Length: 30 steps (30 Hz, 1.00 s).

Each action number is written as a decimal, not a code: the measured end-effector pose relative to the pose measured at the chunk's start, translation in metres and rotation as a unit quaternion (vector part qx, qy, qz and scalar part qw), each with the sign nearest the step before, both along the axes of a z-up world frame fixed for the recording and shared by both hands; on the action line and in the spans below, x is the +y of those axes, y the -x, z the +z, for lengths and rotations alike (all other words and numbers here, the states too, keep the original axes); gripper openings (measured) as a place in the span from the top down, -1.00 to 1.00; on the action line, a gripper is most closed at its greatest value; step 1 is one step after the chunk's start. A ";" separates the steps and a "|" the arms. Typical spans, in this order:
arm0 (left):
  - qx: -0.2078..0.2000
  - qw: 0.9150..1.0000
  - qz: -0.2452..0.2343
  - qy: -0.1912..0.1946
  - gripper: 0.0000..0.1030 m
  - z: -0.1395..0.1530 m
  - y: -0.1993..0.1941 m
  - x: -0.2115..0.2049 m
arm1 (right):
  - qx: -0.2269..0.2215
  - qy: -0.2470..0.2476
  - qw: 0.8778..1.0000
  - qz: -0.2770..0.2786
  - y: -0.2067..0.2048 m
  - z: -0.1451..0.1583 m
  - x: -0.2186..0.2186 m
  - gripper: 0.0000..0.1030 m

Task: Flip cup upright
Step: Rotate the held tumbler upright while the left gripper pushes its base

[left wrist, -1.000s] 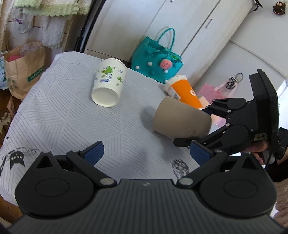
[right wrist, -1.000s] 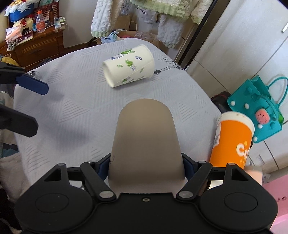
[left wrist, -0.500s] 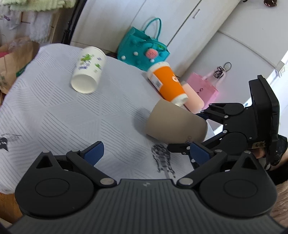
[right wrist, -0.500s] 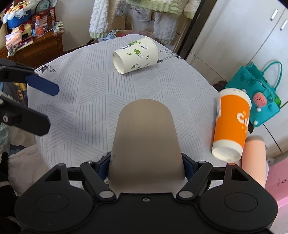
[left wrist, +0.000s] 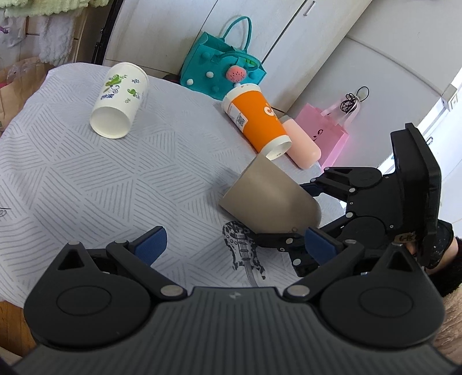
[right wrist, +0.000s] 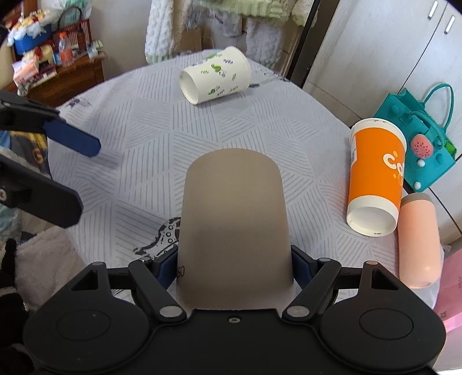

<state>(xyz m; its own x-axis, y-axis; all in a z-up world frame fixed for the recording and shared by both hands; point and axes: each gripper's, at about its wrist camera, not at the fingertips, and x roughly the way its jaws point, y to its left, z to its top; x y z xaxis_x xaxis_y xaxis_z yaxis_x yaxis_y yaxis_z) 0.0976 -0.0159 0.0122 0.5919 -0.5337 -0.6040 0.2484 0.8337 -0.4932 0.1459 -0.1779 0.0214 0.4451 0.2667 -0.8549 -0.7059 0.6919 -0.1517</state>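
At the bottom of the right wrist view, the right claw (right wrist: 235,264) is clenching the tan cup (right wrist: 234,230) by its sides near the rim, the closed base pointing away toward the frame's centre. In the left wrist view that smooth, matte cup (left wrist: 270,199) is lying tilted at centre right, low over the desk (left wrist: 86,178). The left claw (left wrist: 234,245) is hanging released at the bottom of its own frame, blue pads spread wide and holding nothing.

The desk is wearing a white quilted cloth with grey hatched triangles and a printed black guitar (left wrist: 245,248) beside the tan cup. Further right, an orange paper cup (right wrist: 375,176) is lying on its side, touching a peach cylindrical bottle (right wrist: 418,242) at the desk's edge. Toward the top centre, a white paper cup with green leaf prints (right wrist: 215,75) is lying on its side. Beyond the desk, a teal felt handbag (left wrist: 222,66) and a pink paper bag (left wrist: 326,129) are sitting against pale cabinet doors (left wrist: 161,26).
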 end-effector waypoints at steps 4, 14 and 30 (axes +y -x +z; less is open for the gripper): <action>0.007 1.000 -0.004 0.001 -1.00 -0.002 -0.005 -0.008 | 0.002 -0.022 1.000 0.002 -0.001 0.000 -0.007 -0.58; 0.044 0.997 -0.010 0.068 -1.00 -0.015 -0.027 -0.030 | -0.029 -0.065 0.996 0.050 0.010 0.023 -0.028 -0.72; 0.085 0.990 0.009 0.108 -1.00 -0.036 -0.044 -0.057 | -0.019 -0.034 0.995 0.089 0.013 0.009 -0.033 -0.77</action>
<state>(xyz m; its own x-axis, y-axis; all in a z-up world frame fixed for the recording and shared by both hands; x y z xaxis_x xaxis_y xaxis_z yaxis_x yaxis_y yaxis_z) 0.1415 -0.0734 -0.0234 0.5024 -0.6514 -0.5686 0.1325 0.7079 -0.6938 0.1329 -0.2108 0.0305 0.4168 0.4017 -0.8155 -0.8133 0.5654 -0.1372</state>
